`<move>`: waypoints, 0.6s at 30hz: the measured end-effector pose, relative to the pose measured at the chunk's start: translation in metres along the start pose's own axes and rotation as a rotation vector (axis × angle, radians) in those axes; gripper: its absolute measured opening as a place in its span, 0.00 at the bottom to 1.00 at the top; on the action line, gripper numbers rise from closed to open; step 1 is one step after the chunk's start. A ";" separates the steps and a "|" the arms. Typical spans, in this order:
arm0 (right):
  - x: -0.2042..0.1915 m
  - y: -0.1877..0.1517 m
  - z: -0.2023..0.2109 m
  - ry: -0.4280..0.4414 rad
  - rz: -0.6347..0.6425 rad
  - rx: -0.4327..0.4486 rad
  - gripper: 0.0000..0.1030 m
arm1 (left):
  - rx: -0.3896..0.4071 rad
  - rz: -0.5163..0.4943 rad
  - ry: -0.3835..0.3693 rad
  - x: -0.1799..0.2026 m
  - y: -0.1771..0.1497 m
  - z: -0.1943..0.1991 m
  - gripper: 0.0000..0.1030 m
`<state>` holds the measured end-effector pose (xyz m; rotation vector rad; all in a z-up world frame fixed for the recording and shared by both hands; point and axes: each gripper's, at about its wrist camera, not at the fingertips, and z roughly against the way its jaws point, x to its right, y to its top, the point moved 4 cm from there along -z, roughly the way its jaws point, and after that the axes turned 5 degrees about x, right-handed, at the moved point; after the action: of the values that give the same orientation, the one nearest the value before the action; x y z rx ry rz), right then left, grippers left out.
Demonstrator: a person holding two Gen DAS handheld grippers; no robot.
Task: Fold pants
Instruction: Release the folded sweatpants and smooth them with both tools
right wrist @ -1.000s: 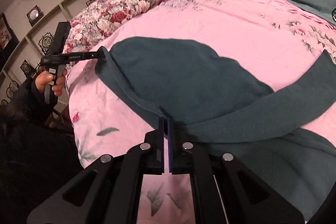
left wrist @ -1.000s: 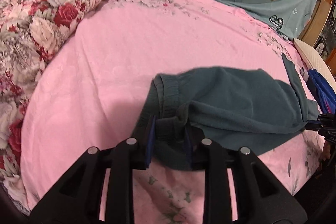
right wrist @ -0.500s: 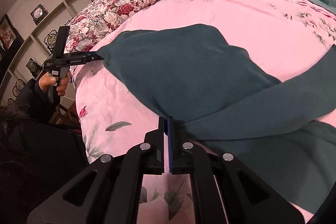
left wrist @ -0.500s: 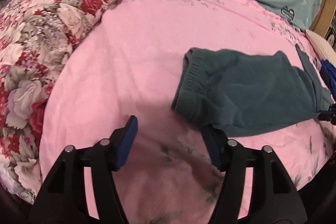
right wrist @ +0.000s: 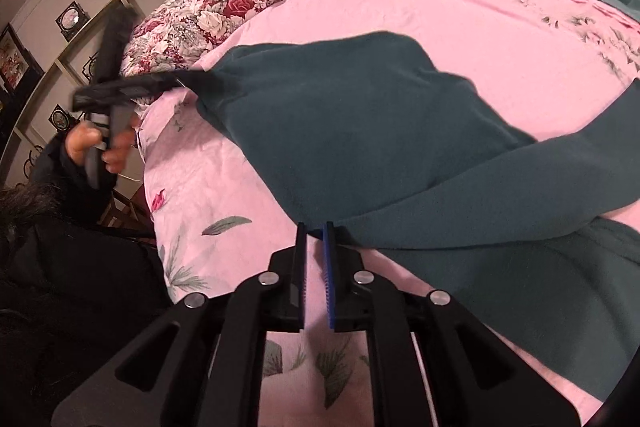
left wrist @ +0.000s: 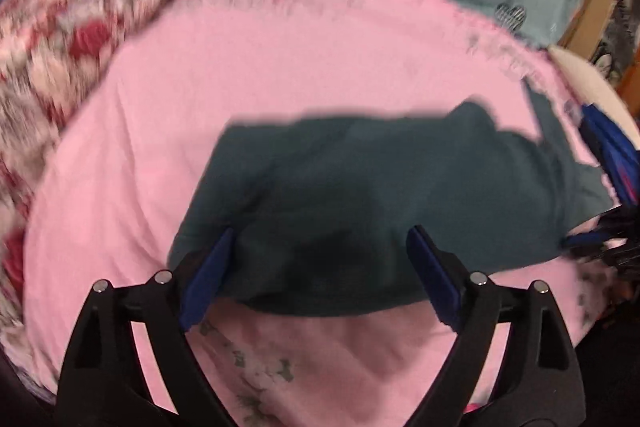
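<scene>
We're letting go after a fold: the dark green pants (right wrist: 360, 131) are lying doubled over on the pink bed sheet (right wrist: 460, 7). Left hand-held gripper (left wrist: 320, 259) has just been opening, its jaws are standing wide with the folded edge between them and the pads clear of it. Right hand-held gripper (right wrist: 314, 239) is just cracking open at the near edge, a narrow gap, apparently nothing pinched. We'd suggest backing both straight out so the pads aren't dragging the top layer.
</scene>
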<state>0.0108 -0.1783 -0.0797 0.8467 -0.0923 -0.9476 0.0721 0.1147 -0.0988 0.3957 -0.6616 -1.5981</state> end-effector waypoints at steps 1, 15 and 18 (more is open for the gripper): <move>0.007 0.007 0.010 -0.045 0.000 0.028 0.17 | 0.014 -0.021 0.009 0.000 -0.003 0.000 0.83; 0.272 0.129 0.018 -0.751 -0.466 -0.063 0.78 | 0.090 -0.157 -0.184 0.119 0.037 0.017 0.86; 0.294 0.121 -0.013 -0.811 -0.472 -0.175 0.44 | 0.058 -0.171 -0.227 0.142 0.035 0.002 0.86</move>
<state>0.2762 -0.3541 -0.0894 0.2765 -0.5148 -1.6797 0.0780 -0.0255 -0.0580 0.3220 -0.8673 -1.8068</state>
